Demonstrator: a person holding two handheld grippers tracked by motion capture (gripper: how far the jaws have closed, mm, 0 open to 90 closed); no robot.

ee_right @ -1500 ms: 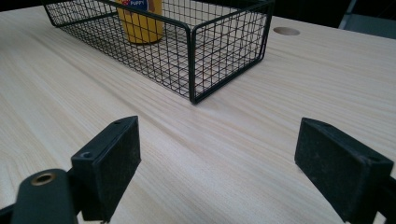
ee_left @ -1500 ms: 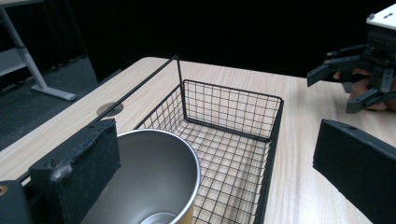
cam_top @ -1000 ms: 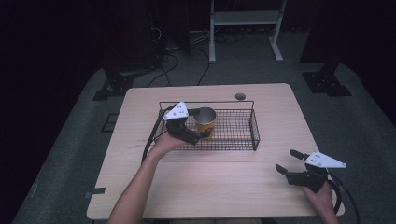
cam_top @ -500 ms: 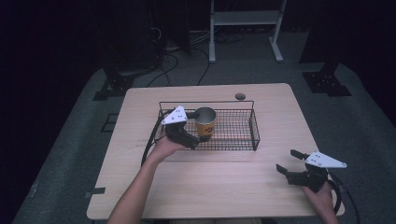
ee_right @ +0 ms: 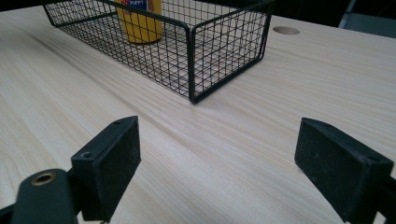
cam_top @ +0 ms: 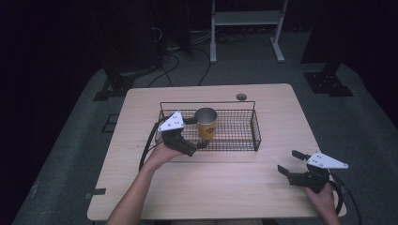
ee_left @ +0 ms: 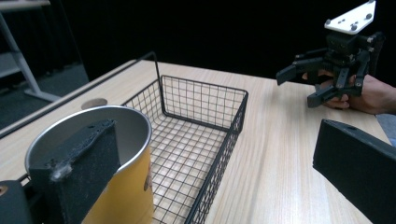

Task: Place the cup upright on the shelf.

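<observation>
Left gripper (cam_top: 197, 133): jaws stood wide apart, one on either side of the cup, not closed on it; in the left gripper view one pad (ee_left: 79, 172) lay against the cup's rim and wall, the other pad (ee_left: 357, 170) hung well clear over the tabletop outside the basket.
Cup (cam_top: 206, 123): yellow-sided with a metal rim, upright, standing inside the basket at its left end, near the front wall.
Basket (cam_top: 256, 131): black wire, oblong, set on the far middle of the table, with the cup as its one content.
Left hand (cam_top: 162, 152): held the gripper just in front of the basket's left end, forearm coming up from the near edge.
Right gripper (cam_top: 293, 161): jaws spread, gripping nothing, low over bare wood in front of the basket's right end and well apart from it.
Table (cam_top: 225, 187): pale wood, bearing the basket.
Round hole (cam_top: 241, 97): in the tabletop just behind the basket's rear wall.
</observation>
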